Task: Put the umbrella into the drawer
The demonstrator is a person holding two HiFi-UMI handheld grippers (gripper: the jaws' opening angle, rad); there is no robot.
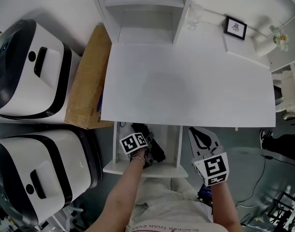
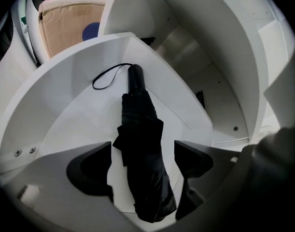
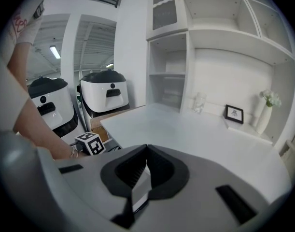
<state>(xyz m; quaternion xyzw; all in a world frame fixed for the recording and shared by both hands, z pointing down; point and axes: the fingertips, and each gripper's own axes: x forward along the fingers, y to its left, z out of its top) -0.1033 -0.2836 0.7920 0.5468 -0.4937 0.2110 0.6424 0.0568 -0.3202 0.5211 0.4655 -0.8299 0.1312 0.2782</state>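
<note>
A folded black umbrella (image 2: 142, 178) lies on the floor of the open white drawer (image 2: 79, 115), its handle (image 2: 136, 77) and wrist strap (image 2: 105, 77) pointing to the drawer's back. My left gripper (image 2: 142, 148) reaches down into the drawer with its jaws open on either side of the umbrella; white drawer floor shows between the left pad and the fabric. In the head view the left gripper (image 1: 146, 146) is inside the drawer (image 1: 142, 170) under the desk edge, over the dark umbrella (image 1: 157, 151). My right gripper (image 1: 195, 131) is shut and empty, held beside the drawer's right side; its jaws (image 3: 146, 148) meet at the tip.
The white desk top (image 1: 186, 86) overhangs the back of the drawer. A cardboard box (image 1: 87, 81) and two white-and-black machines (image 1: 26, 66) (image 1: 36, 173) stand to the left. A picture frame (image 1: 235, 28), a vase (image 1: 270, 41) and a glass (image 1: 194, 16) sit at the desk's back.
</note>
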